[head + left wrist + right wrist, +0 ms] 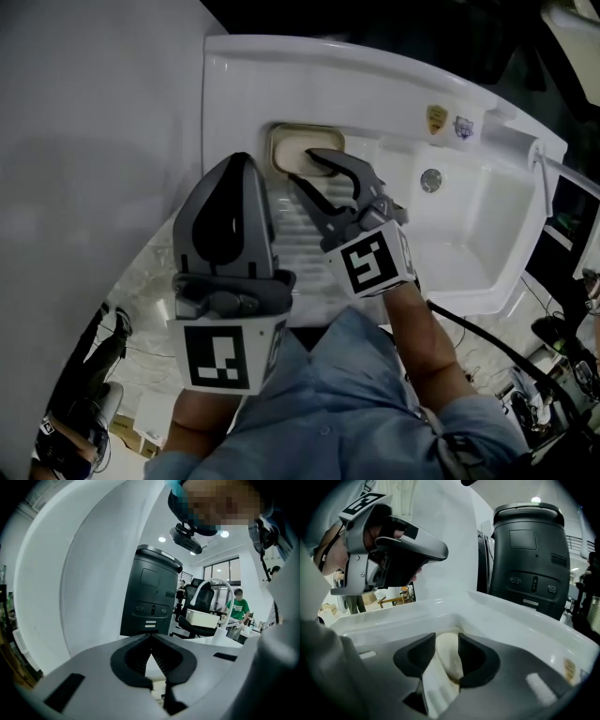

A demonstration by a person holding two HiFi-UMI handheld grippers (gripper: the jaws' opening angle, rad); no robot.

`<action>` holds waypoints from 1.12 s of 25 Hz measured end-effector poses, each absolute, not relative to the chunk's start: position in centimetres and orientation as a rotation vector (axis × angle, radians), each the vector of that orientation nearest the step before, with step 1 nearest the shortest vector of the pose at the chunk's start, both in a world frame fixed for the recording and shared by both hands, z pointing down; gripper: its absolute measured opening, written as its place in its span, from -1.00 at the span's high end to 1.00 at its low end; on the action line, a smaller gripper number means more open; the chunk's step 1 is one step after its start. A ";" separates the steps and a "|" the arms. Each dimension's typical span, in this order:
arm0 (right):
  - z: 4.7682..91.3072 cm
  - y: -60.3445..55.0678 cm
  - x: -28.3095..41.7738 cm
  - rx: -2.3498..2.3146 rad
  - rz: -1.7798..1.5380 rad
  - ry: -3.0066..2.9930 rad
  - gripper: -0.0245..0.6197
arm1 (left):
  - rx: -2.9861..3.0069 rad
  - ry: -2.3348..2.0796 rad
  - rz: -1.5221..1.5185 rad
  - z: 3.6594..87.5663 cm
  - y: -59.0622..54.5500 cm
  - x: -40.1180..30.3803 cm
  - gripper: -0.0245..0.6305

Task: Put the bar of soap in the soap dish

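A cream bar of soap [448, 658] lies in the recessed soap dish [275, 150] at the back left corner of the white sink [234, 84]. My right gripper [300, 166] hangs over that dish with its jaws apart. In the right gripper view the soap sits between its dark pads [474, 654], which do not press on it. My left gripper [246, 157] hovers just to the left, over the sink's left rim, its jaw tips meeting and nothing between them. In the left gripper view the left gripper [151, 637] points past the sink into the room.
Right of the dish lies the deep basin [469, 234] with its overflow hole [431, 180]. A ribbed washboard slope [305, 267] runs below my right gripper. A black machine [529, 559] stands behind the sink. Cables [506, 352] trail at the right.
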State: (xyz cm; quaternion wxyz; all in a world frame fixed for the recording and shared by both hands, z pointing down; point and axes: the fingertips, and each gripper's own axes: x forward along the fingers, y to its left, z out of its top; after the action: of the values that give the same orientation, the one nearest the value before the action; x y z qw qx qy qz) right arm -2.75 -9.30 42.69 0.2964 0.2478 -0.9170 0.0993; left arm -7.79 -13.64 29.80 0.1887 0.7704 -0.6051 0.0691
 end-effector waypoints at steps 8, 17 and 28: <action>38.5 -8.7 -2.4 0.765 0.302 -2.546 0.51 | 2.225 -1.715 0.160 27.6 -12.3 -7.5 0.91; 27.2 -8.1 0.3 1.066 0.478 -2.715 0.90 | 2.346 -1.717 0.132 23.0 -9.1 -6.3 0.91; 17.2 -4.8 1.4 1.249 0.276 -2.755 0.92 | 2.520 -1.769 0.048 15.7 -4.8 -4.7 0.91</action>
State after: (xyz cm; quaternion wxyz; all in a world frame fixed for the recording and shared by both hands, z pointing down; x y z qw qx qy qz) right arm 1.37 -4.75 17.22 0.0520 0.4108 -0.9057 0.0907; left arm -4.73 -4.78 15.72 0.0311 0.8179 -0.5743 0.0155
